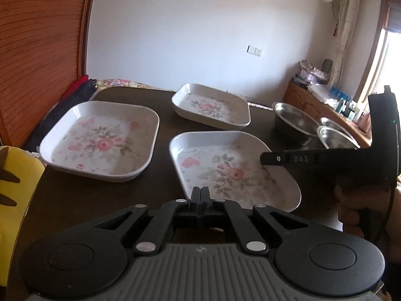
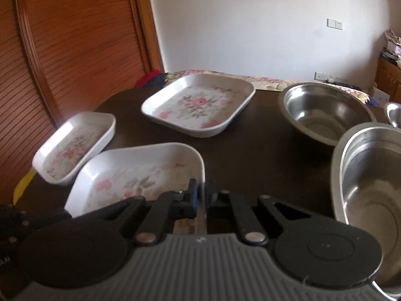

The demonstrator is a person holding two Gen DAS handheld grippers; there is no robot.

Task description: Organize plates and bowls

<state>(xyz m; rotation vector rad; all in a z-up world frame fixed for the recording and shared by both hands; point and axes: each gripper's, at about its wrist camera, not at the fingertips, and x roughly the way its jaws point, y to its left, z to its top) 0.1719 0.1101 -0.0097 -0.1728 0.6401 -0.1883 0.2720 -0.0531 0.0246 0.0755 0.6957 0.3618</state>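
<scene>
Three white square plates with a pink rose print lie on the dark table [image 1: 163, 105]: a left plate [image 1: 100, 141], a far plate [image 1: 211, 106] and a near plate [image 1: 233, 170]. My right gripper [image 2: 201, 190] is shut on the right rim of the near plate [image 2: 140, 175]; its finger also shows in the left wrist view [image 1: 288, 159]. My left gripper [image 1: 200, 193] is shut and empty, just in front of the near plate. Steel bowls sit to the right: a far bowl [image 2: 323, 111], a near bowl [image 2: 371, 175].
A third steel bowl's rim [image 2: 393, 113] peeks in at the right edge. A wooden slatted door [image 2: 62, 50] stands left of the table. A yellow object [image 1: 15, 175] lies at the table's left edge. A cluttered wooden cabinet [image 1: 325, 105] stands at far right.
</scene>
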